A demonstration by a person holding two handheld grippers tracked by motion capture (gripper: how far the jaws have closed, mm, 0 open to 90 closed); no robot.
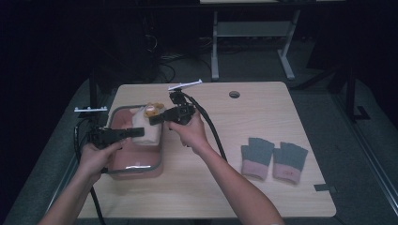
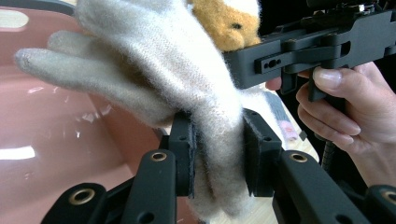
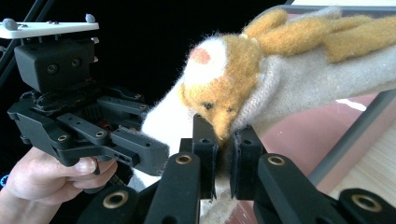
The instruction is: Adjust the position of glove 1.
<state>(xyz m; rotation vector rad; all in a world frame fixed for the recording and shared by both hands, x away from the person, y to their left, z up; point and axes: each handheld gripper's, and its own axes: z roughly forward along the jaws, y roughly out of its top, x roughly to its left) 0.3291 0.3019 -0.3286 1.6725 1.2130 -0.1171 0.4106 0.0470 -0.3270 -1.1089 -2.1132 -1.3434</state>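
Observation:
A fluffy cream glove (image 1: 144,129) with an orange animal face (image 1: 153,110) on it hangs over a pink basin (image 1: 136,171) at the table's left. My left gripper (image 1: 134,132) is shut on the glove from the left. In the left gripper view its pads (image 2: 186,154) squeeze the cream knit (image 2: 187,74) just below the fingers. My right gripper (image 1: 156,119) is shut on the same glove from the right. In the right gripper view its jaws pinch the fabric under the orange face (image 3: 219,93). The two grippers stand close, tip to tip.
A pair of grey gloves with pink cuffs (image 1: 257,157) (image 1: 289,161) lies flat on the wooden table (image 1: 220,197) at the right. A cable hole (image 1: 234,94) sits near the far edge. A dark strip of tape (image 1: 325,188) lies at the front right corner.

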